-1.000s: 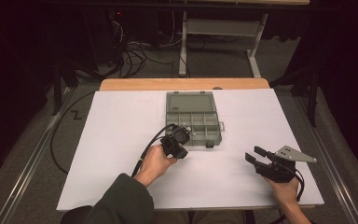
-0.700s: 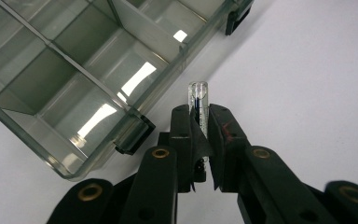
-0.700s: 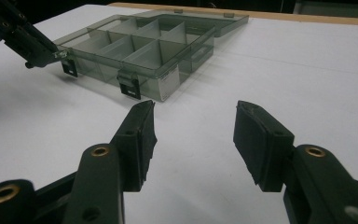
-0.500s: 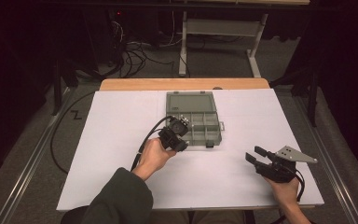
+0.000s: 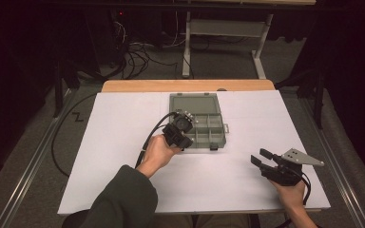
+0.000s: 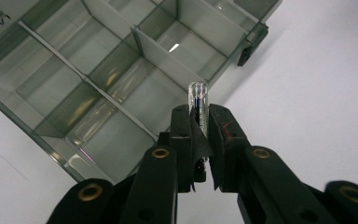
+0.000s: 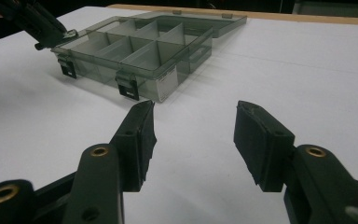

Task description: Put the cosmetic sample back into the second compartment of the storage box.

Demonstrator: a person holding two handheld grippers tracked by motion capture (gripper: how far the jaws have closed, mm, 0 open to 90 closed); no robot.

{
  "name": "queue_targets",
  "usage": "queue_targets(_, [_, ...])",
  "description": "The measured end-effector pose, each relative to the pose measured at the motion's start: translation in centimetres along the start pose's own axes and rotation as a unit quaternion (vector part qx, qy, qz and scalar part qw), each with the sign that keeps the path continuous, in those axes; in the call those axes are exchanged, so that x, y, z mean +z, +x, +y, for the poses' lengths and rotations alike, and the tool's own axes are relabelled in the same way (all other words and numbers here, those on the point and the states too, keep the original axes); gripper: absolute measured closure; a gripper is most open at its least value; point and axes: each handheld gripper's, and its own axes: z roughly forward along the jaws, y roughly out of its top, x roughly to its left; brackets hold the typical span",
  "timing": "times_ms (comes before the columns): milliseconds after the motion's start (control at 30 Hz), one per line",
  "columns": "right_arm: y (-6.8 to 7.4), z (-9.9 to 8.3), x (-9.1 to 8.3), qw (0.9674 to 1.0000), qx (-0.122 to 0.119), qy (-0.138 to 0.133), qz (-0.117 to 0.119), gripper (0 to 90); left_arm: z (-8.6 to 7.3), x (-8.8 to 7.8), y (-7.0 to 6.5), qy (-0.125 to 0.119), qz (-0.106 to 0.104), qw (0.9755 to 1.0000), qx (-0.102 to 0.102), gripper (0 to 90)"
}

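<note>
No legible text on organizer box (image 6: pixel 98 79)

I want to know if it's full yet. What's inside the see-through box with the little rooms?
The compartments of the organizer box look empty. The left gripper holds a small clear tube above the box, hiding part of one compartment. The right gripper waits open.

Left hand-held gripper (image 6: pixel 200 140): matt black plastic, brass-coloured rivets; pads rough, one scuffed red. Clamped between pads: small tube (image 6: pixel 198 100), clear glossy glass or plastic, cannot tell which, dark blue core. Just beyond tips: compartment box (image 6: pixel 121 60), smoky translucent plastic, glossy, smooth dividers, black latches. Desk (image 5: pixel 119 142) beneath: white matt sheet, paper-like; wood edge at far side. Right hand-held gripper (image 7: pixel 195 140): same matt black, pads coarse.
</note>
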Motion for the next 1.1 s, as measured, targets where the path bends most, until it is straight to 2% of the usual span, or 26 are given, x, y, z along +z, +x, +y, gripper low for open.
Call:
queue_targets(567, [-0.1, 0.0, 0.0, 1.0, 0.001, -0.001, 0.0, 49.7, 1.6, 0.3, 0.9, 0.0, 0.003, 1.0, -0.006, 80.4])
queue_targets(1100, [-0.2, 0.0, -0.1, 1.0, 0.003, -0.002, 0.0, 49.7, 3.3, 0.1, 2.4, -0.008, 0.015, 0.9996, -0.025, 80.4])
